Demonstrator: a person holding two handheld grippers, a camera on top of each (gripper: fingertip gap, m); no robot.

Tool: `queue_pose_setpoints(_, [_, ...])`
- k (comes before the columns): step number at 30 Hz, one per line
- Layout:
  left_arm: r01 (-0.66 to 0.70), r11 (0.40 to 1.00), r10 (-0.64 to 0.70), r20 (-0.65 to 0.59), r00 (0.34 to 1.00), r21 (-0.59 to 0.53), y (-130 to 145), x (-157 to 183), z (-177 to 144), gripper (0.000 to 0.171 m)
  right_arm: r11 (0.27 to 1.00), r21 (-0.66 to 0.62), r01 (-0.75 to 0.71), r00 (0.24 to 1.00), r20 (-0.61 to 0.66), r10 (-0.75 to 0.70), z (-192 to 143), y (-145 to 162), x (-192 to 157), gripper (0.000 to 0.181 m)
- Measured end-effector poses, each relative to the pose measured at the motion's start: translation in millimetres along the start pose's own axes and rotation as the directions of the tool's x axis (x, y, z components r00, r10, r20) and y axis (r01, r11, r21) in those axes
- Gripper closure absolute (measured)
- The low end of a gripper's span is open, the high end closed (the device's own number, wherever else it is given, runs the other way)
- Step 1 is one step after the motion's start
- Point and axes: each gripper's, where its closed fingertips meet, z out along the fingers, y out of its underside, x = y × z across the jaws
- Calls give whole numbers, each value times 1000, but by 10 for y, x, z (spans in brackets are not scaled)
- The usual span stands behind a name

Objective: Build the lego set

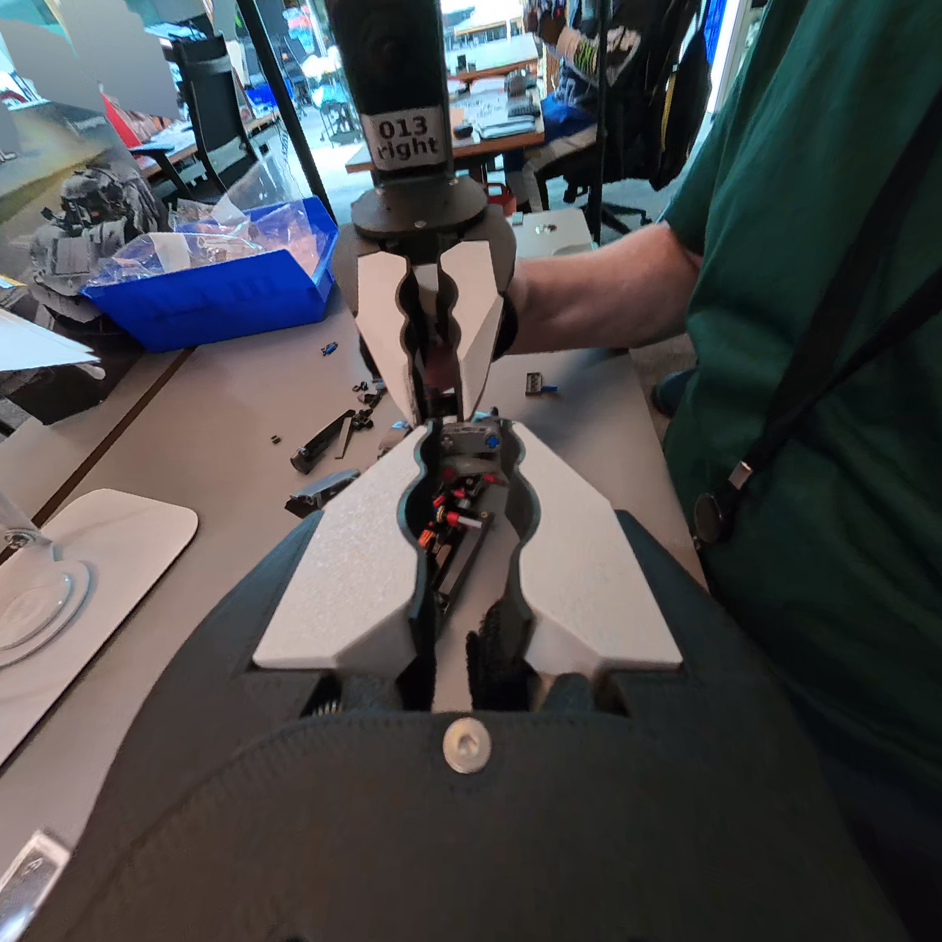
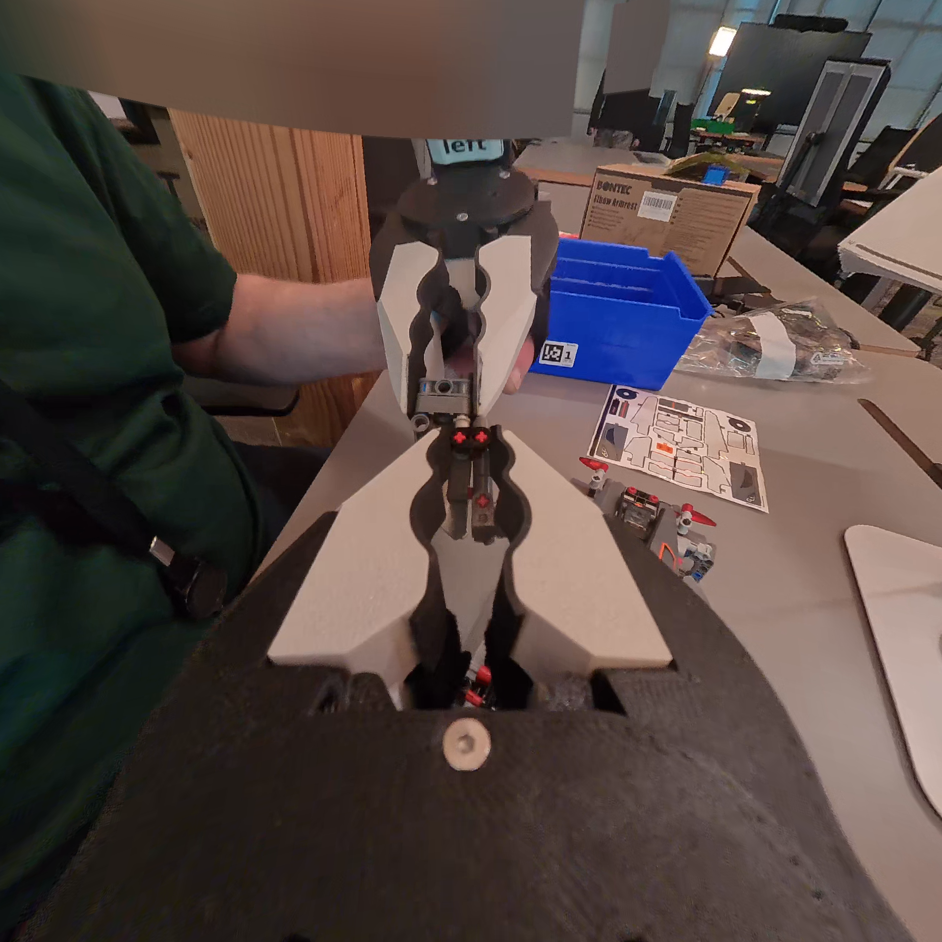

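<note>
The two grippers meet tip to tip above the grey worktop [image 2: 795,611], each pinching one end of a small lego assembly. The left gripper [image 1: 466,433] is pressed onto a grey block with a blue cross pin [image 1: 471,441]; behind it a black frame with red and orange pins [image 1: 456,520] runs back between the fingers, so the long axis lies along that gripper. The right gripper [image 2: 471,438] is closed on a narrow black piece with two red cross-ended pins [image 2: 470,438] at its tip, its length also running back along the fingers and pointing at the other gripper.

Only the left wrist view shows the loose dark parts [image 1: 331,438] scattered on the worktop and a blue bin [image 1: 214,301] holding clear plastic bags. Only the right wrist view shows one sticker sheet [image 2: 678,446], one part-built model with red fins [image 2: 652,520], a second blue bin [image 2: 622,321], one clear bag [image 2: 775,346] and one cardboard box [image 2: 673,214]. A person in a green shirt [image 1: 815,357] holds both tools.
</note>
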Motion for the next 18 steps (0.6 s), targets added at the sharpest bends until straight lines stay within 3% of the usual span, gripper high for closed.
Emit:
queue_pose_setpoints(5, [84, 986, -88, 26, 996, 145, -85, -49, -54, 150, 990, 98, -98, 995, -19, 101, 0, -112, 47, 169])
queue_pose_setpoints(10, [134, 968, -146, 44, 988, 213, -83, -70, -65, 150, 972, 162, -169, 983, -44, 178, 10, -117, 75, 169])
queue_pose_setpoints(18, [238, 912, -264, 34, 964, 335, -135, -86, -131, 149, 969, 209, -133, 978, -130, 163, 41, -189, 92, 170])
